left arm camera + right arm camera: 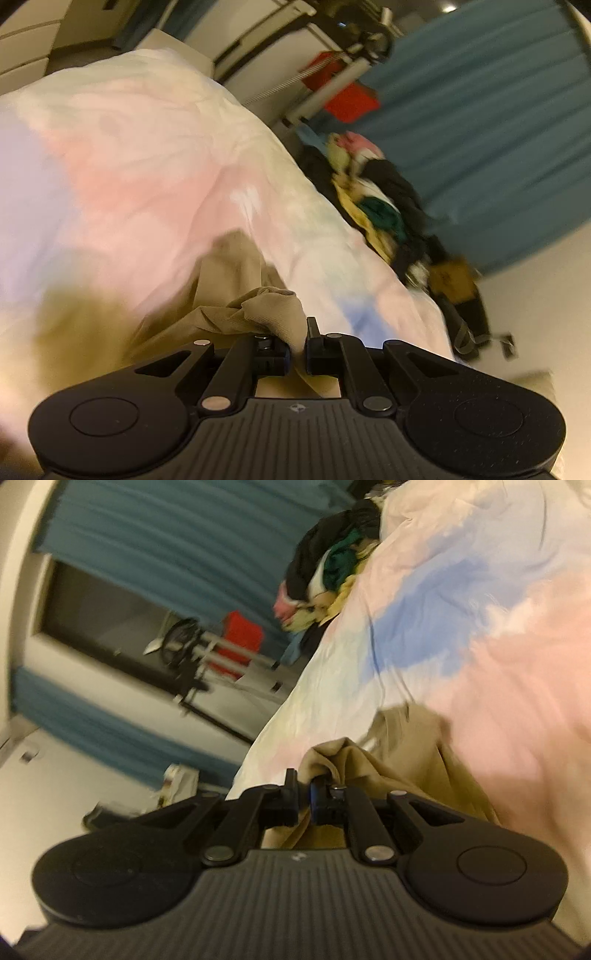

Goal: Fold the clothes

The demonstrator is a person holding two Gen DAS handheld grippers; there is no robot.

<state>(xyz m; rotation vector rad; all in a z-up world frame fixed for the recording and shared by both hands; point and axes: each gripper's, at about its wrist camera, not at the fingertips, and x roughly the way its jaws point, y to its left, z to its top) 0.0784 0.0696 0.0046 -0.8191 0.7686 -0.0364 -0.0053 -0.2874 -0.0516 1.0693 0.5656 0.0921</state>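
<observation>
The tan garment point(236, 280) is soft, light cloth that bunches and sags, so it handles best by edges or corners. It hangs over the bed point(155, 155), pinched at 2 places: the left gripper point(297, 343) and right gripper point(304, 797) each have their jaws closed on a fold. A clothes pile point(380, 206) lies beyond. No writing is readable.

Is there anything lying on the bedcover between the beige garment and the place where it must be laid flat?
Nothing visible does. Both the left tool and the right tool are shut on the beige cloth garment, and the pastel bedcover ahead appears bare. The pile of mixed clothes sits off at its edge.
</observation>
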